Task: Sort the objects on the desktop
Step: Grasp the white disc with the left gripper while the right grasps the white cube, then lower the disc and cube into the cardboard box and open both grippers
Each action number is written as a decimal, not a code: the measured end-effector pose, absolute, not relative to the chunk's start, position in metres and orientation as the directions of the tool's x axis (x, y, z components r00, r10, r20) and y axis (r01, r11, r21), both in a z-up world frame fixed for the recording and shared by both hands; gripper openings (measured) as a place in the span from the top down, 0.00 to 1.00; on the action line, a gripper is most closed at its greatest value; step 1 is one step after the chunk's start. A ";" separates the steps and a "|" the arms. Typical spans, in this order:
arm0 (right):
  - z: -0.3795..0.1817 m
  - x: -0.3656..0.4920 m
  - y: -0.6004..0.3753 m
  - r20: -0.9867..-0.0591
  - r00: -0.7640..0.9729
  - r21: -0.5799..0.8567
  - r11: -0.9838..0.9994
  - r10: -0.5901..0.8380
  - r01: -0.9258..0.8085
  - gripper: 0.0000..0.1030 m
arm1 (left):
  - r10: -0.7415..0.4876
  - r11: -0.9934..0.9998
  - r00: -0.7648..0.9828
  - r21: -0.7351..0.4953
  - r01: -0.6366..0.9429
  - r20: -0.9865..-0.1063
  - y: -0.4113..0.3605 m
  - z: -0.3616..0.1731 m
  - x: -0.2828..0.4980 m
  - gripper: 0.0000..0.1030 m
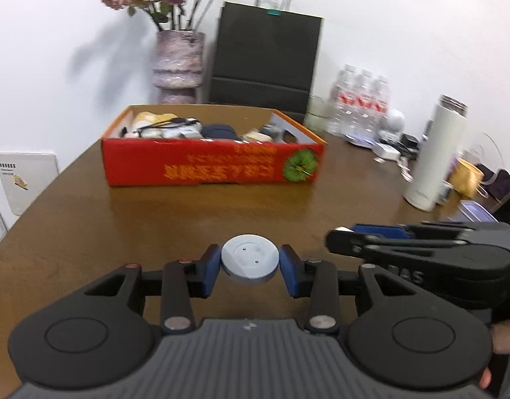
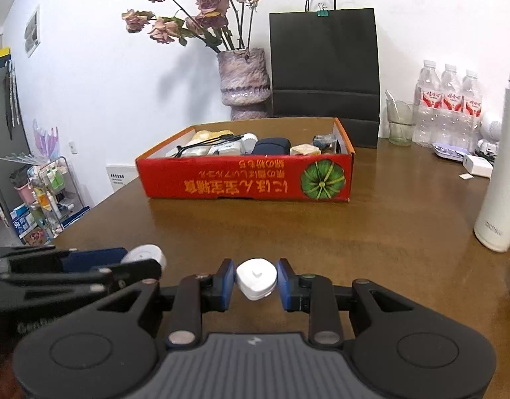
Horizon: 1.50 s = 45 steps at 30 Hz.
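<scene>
Brown wooden table [image 2: 371, 232], glossy, rounded left edge. Red cardboard box [image 2: 245, 179] toward far edge, centre, open top, filled with small items. Behind box at far edge: purple vase [image 2: 243, 79] with dried roses, black paper bag [image 2: 324, 73] just right of it. Far right corner: glass cup [image 2: 400, 123], three water bottles [image 2: 449, 106], small white clutter. White thermos [image 2: 499, 179] upright near right edge. Near half of table bare.
</scene>
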State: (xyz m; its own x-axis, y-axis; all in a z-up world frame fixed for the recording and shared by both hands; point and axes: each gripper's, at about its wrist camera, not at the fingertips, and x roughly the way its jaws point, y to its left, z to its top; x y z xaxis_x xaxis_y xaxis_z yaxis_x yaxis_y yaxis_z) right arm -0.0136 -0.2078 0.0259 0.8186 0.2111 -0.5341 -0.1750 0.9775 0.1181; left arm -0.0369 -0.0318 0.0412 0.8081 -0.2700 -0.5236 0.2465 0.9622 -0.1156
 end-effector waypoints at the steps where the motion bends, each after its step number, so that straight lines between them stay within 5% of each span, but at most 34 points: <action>1: 0.026 -0.019 -0.207 -0.534 0.819 0.117 0.978 0.211 -0.175 0.74 | -0.275 0.960 0.807 -0.111 0.256 -0.523 -0.034 0.041 -0.043 0.62; 16: 0.032 -0.061 -0.215 -0.496 0.846 0.119 0.980 0.196 -0.157 0.74 | -0.278 0.959 0.821 -0.097 0.265 -0.500 -0.037 0.047 -0.076 0.62; 27: 0.081 0.001 -0.242 -0.384 0.910 0.128 0.985 0.158 -0.117 0.74 | -0.298 0.954 0.870 -0.081 0.290 -0.393 -0.025 0.098 0.016 0.61; 30: 0.104 0.041 -0.248 -0.368 0.915 0.141 0.982 0.168 -0.124 0.74 | -0.338 0.941 0.854 -0.159 0.299 -0.395 -0.020 0.113 0.060 0.61; 35: 0.122 0.124 -0.247 -0.451 0.874 0.136 0.982 0.180 -0.132 0.74 | -0.338 0.941 0.805 -0.166 0.294 -0.488 -0.027 0.114 0.144 0.61; 43: 0.076 0.243 -0.246 -0.736 0.667 0.099 0.993 0.120 -0.068 0.73 | -0.276 0.957 0.662 -0.133 0.259 -0.697 -0.041 0.074 0.233 0.61; 45: 0.066 0.257 -0.247 -0.774 0.626 0.088 0.995 0.096 -0.044 0.70 | -0.255 0.962 0.653 -0.117 0.247 -0.713 -0.041 0.069 0.237 0.52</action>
